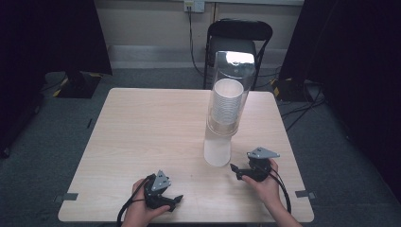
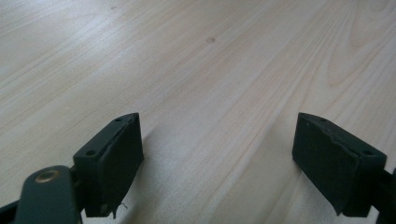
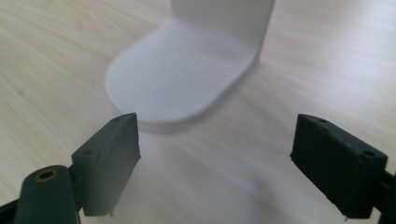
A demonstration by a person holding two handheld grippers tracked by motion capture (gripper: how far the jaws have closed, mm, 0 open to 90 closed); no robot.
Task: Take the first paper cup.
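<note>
A tall clear tube [image 1: 232, 80] holds a stack of white paper cups [image 1: 226, 101] and stands on a white base [image 1: 217, 150] near the middle right of the table. In the right gripper view the rounded white base [image 3: 177, 84] lies just ahead of the jaws. My right gripper [image 1: 235, 171] is open at the front right, a short way from the base, with nothing between its jaws [image 3: 217, 163]. At the front left my left gripper [image 1: 176, 201] is open and empty, low over bare wood [image 2: 217, 158].
The light wooden table [image 1: 142, 132] has its front edge close behind both hands. A black folding chair [image 1: 239, 35] stands beyond the far edge. Cables [image 1: 302, 109] lie on the grey carpet at the right, and dark curtains hang on both sides.
</note>
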